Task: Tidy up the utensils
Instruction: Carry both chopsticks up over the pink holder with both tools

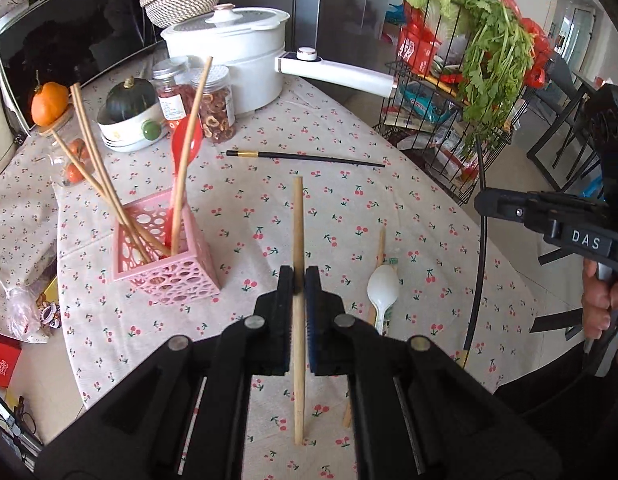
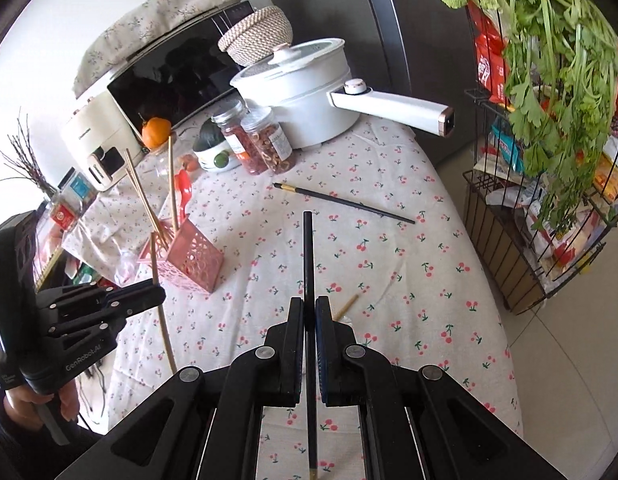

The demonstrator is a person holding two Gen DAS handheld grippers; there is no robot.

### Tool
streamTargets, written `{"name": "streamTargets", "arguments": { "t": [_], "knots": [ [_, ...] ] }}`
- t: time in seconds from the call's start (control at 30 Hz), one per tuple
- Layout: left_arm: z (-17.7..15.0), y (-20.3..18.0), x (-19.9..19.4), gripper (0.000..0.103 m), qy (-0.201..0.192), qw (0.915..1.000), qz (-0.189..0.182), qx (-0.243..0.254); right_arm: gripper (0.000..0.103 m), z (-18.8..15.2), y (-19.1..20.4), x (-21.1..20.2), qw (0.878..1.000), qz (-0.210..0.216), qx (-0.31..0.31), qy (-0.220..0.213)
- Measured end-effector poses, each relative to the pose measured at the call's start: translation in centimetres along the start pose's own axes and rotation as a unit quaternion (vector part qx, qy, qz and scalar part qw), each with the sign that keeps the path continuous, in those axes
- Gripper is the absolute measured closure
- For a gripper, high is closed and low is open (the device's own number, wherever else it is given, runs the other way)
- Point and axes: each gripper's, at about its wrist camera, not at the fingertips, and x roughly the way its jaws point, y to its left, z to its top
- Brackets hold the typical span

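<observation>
The left gripper (image 1: 299, 280) pinches a wooden chopstick (image 1: 297, 240); the right gripper (image 2: 309, 308) clamps a black chopstick (image 2: 307, 256). Tip each upright over the pink holder (image 1: 169, 264) near the tabletop's left edge before releasing.

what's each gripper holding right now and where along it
Left gripper is shut on a wooden chopstick, around mid-length. Right gripper is shut on a black chopstick, also near its middle.

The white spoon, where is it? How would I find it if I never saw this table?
Look at the cherry-print tablecloth, then right of the pink holder, past the left gripper. The white spoon lies flat there beside a wooden chopstick. It is the only white utensil; the other spoon is red and stands in the holder.
</observation>
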Motion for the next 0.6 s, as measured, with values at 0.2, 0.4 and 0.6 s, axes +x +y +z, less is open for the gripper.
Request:
{"name": "streamTargets", "arguments": {
  "t": [0.2,0.4,0.6],
  "knots": [
    [-1.0,2.1,-3.5,0.096,-0.049,0.9984,-0.002,-0.026,0.098,-0.3,2.6,-2.2,0.999,0.006,-0.033,-0.034],
    [-0.2,3.1,-6.3,0.096,-0.095,0.9947,-0.005,-0.039,0.097,0.1,4.6,-3.1,0.997,0.017,-0.051,-0.054],
    [0.5,4.3,-10.0,0.096,-0.154,0.9863,-0.001,-0.059,0.098,1.9,6.7,-4.4,0.994,0.038,-0.059,-0.086]
  ]
}}
